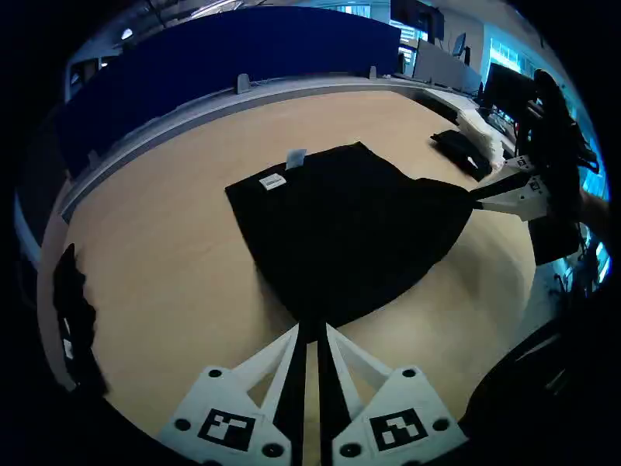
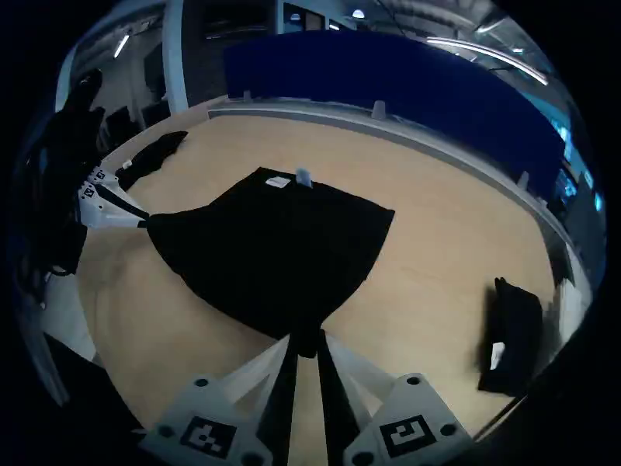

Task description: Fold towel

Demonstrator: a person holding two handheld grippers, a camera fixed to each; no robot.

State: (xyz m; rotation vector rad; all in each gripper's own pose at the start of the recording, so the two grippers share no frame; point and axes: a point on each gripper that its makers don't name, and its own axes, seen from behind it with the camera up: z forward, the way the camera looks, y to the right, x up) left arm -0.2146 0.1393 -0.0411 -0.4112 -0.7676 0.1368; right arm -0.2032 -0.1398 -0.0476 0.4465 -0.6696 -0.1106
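Left tool [image 1: 310, 328] and right tool [image 2: 307, 342] clamp corners of towel [image 1: 341, 225] (spread ahead).

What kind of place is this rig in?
Likely an open-plan office: a long curved wooden desk, a blue partition screen along its far edge, and computer monitors at the workstations beyond.

Tan table [image 1: 155, 248]; blk towel [image 1: 341, 225], dark cloth [image 1: 74, 318] atop.

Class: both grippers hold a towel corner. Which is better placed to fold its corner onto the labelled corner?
Left, probably. The left gripper grips the towel corner on the same side edge as the white label; the right gripper holds the corner diagonally opposite it.
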